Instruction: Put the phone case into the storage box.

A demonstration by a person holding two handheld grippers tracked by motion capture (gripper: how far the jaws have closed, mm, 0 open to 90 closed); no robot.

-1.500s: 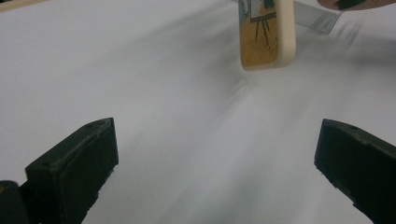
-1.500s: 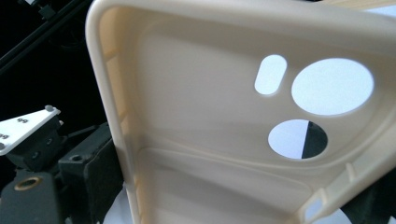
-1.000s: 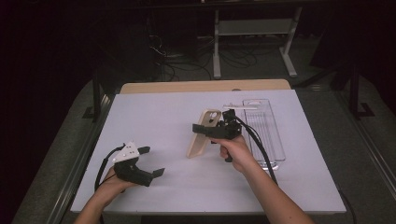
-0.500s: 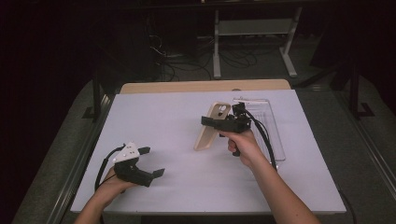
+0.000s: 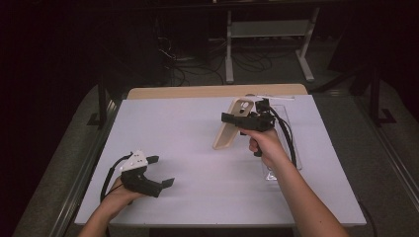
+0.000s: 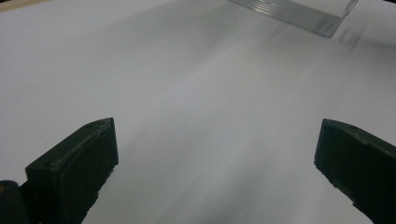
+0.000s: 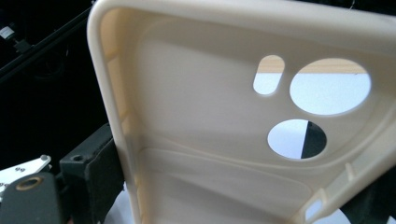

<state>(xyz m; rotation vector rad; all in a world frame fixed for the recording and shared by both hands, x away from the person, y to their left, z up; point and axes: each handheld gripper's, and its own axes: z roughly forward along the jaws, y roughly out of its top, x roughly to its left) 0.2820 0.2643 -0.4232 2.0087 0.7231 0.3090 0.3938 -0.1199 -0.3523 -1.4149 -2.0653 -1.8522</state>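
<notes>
Table [image 5: 197, 123] is bare white across its left half and middle. The clear tray [image 5: 289, 148] by the right edge blocks that side, and the raised beige phone case [image 5: 231, 126] held in the right gripper [image 5: 232, 118] stands just left of it.

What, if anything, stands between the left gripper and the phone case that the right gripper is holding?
Nothing visible does. The left gripper rests open at the near left of the white table, and bare tabletop runs from it to the cream-coloured soft plastic phone case, held up by the right gripper.
</notes>
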